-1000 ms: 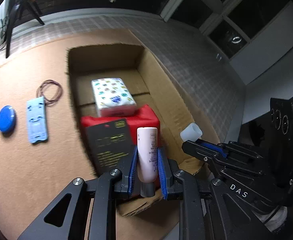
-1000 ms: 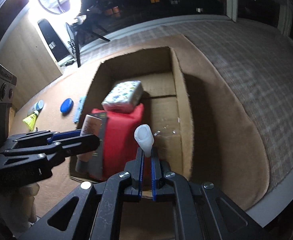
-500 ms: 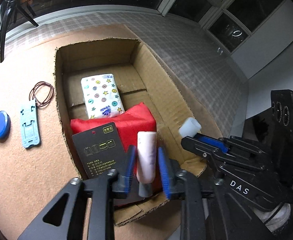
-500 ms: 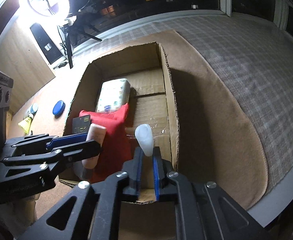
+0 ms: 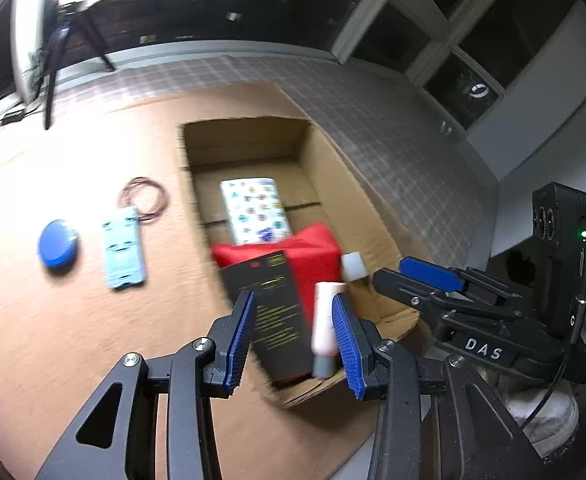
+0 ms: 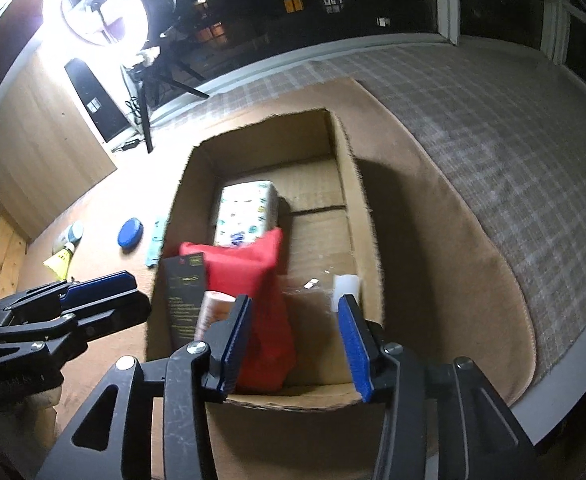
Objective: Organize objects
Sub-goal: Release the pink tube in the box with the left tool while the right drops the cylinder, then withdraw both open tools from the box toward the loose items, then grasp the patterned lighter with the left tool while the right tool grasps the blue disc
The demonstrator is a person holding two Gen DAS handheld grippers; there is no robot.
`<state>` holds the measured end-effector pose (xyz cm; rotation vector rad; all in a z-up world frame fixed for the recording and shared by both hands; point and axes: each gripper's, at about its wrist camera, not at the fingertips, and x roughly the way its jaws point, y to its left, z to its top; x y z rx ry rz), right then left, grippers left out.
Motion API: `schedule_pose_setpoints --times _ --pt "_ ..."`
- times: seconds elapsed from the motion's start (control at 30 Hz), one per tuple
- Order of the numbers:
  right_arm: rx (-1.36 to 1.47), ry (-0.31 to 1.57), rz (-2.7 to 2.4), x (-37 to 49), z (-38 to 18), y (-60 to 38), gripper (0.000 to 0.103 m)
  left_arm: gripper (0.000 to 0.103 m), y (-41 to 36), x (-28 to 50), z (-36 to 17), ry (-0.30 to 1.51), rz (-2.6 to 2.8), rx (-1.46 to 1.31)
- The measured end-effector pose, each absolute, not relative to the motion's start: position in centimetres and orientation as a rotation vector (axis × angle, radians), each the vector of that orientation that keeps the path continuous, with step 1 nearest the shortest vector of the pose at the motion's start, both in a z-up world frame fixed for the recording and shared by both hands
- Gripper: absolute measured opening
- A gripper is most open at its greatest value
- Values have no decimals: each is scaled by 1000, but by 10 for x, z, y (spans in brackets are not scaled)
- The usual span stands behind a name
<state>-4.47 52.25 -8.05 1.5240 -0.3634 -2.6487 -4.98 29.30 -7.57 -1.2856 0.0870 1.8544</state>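
Cardboard box (image 6: 369, 216), one, sat open on the tan surface (image 5: 73, 340). Inside: one red pouch (image 6: 253, 276), one black card pack (image 6: 183, 292), one patterned tissue pack (image 5: 255, 210), one pink tube (image 5: 325, 320), one white cap (image 6: 345, 285). Outside: one light-blue holder (image 5: 122, 248), one blue disc (image 5: 58, 243), one cord loop (image 5: 145, 200). Left gripper (image 5: 293, 336) fingers were opening, tube loose between them. Right gripper (image 6: 293, 344) fingers were opening, cap released.

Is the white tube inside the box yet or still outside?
Inside. The white tube stands beside the red pouch within the cardboard box walls; the left gripper jaws are opening around it.
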Motion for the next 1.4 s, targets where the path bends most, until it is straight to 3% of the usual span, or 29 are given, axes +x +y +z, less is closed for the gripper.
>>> schedule_pose_setpoints --times 0.4,0.83,0.97,1.1,1.4 --pt "1425 -309 -2559 -60 -63 447 43 42 167 -83 -68 -46 2035 -1338" --pt "1397 -243 -2396 -83 -69 356 43 42 27 -103 -95 -181 2210 -1457" --pt "1400 -219 -2354 -95 -71 333 52 42 2 -112 -103 -181 2244 -1476" --pt "1422 -211 -2316 -113 -77 315 53 42 -21 -130 -112 -192 2276 -1502" --pt "1478 -182 -2290 -143 -91 298 57 54 -52 -175 -134 -273 2302 -1559"
